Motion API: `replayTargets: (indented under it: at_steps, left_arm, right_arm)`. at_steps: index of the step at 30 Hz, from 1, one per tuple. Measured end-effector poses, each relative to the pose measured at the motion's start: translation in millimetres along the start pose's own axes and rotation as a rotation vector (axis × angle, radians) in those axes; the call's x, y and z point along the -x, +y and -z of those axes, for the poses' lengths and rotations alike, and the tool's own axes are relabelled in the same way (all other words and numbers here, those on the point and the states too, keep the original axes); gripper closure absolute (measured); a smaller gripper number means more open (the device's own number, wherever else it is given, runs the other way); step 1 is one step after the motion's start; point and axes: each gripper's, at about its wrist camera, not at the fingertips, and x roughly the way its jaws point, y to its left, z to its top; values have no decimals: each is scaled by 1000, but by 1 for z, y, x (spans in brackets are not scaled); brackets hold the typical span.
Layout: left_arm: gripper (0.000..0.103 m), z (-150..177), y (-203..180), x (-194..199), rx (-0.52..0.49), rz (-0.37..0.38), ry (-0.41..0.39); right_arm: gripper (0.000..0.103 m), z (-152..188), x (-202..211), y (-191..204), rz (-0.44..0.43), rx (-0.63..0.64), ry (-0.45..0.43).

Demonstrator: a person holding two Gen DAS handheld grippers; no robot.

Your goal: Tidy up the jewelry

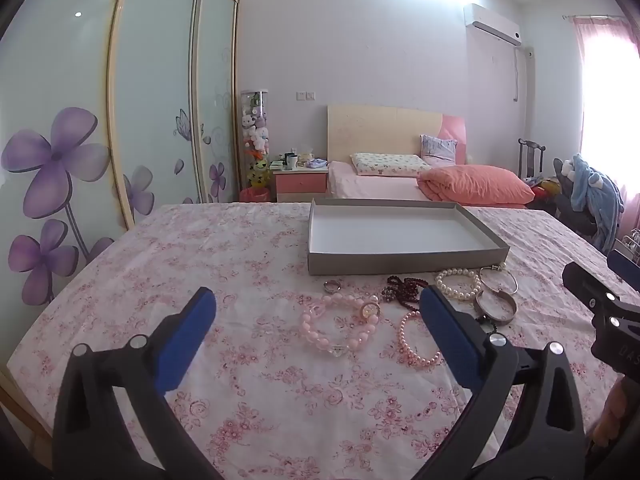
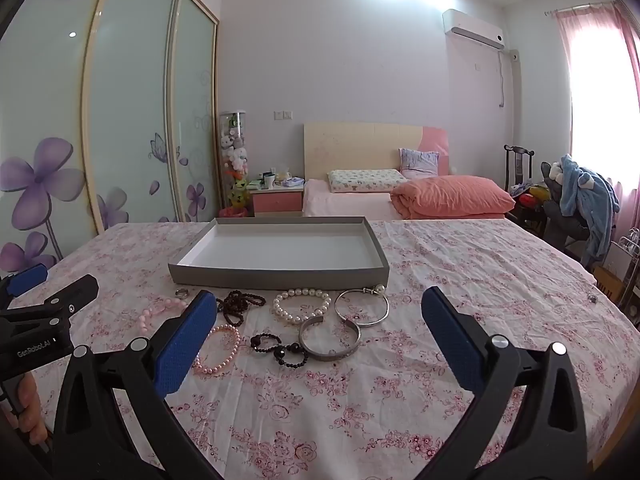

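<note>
An empty grey tray (image 1: 404,262) (image 2: 280,276) with a white inside lies on the floral tablecloth. In front of it lie a ring (image 1: 332,286) (image 2: 182,292), a pink bead watch bracelet (image 1: 340,326), a dark red bead strand (image 1: 404,288) (image 2: 238,304), a white pearl bracelet (image 1: 458,284) (image 2: 302,304), a small pink pearl bracelet (image 1: 416,340) (image 2: 218,350), a black bead bracelet (image 2: 280,348), a thin silver bangle (image 2: 362,306) and a wide silver cuff (image 1: 496,306) (image 2: 330,338). My left gripper (image 1: 318,312) is open above the pink bracelets. My right gripper (image 2: 320,316) is open above the cuff.
The table's floral cloth (image 2: 480,272) runs to edges left and right. A small dark object (image 2: 593,299) lies near the right edge. Behind stand a bed (image 2: 360,196), a glass wardrobe (image 1: 120,120) and a chair with clothes (image 2: 580,196).
</note>
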Motion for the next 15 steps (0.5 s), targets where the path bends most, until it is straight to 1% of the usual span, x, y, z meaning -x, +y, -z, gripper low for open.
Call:
replayTargets:
  at_steps: [15]
  left_arm:
    - [4,0,0,1,-2,-7,1]
  right_arm:
    - [2,0,-1,-1,-2,-5,2]
